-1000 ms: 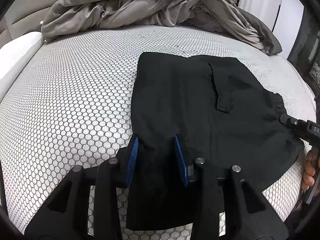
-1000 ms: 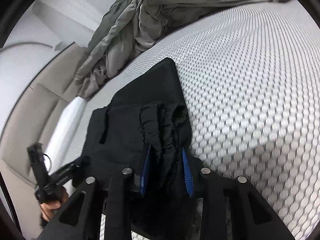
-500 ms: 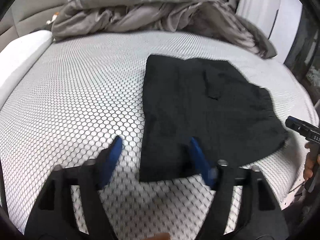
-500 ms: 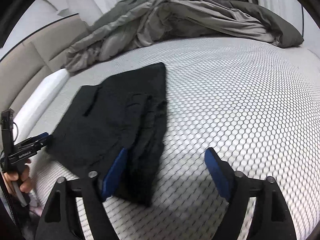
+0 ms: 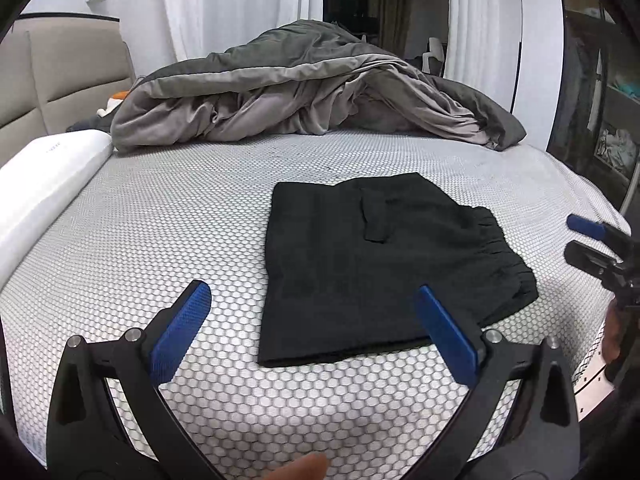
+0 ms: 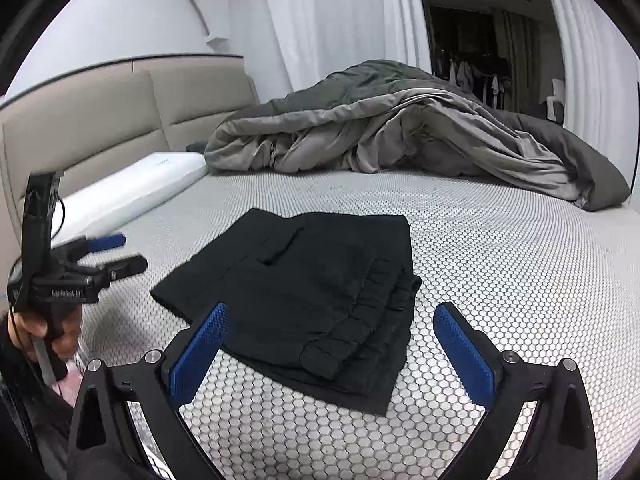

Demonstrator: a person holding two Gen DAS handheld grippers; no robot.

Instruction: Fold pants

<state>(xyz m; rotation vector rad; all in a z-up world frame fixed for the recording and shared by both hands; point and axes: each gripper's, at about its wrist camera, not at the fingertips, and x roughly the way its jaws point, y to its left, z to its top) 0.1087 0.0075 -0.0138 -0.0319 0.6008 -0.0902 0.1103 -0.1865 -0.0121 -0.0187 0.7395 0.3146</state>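
Black pants (image 5: pixel 360 264) lie folded in a flat rectangle on the honeycomb-patterned bed sheet (image 5: pixel 160 220), elastic waistband (image 5: pixel 508 256) to the right. My left gripper (image 5: pixel 312 294) hovers above their near edge, jaws opening wide, pads touching nothing. In the right wrist view the pants (image 6: pixel 312 280) show stacked layers at the waistband (image 6: pixel 380 312). My right gripper (image 6: pixel 332 312) hangs over that end, jaws opening too, clear of the cloth. Each gripper shows in the other's view: the right one (image 5: pixel 584 240) at the right edge, the left one (image 6: pixel 120 252) held in a hand at the left.
A crumpled grey duvet (image 5: pixel 312 100) is heaped across the far side of the bed. A long white pillow (image 5: pixel 44 184) lies along the beige padded headboard (image 6: pixel 100 120) on the left. White curtains hang behind; dark shelving (image 5: pixel 600 120) stands past the bed's right edge.
Both grippers let go of the black pants, spread their jaws wide and drew back and upward. The pants now lie folded flat on the sheet.
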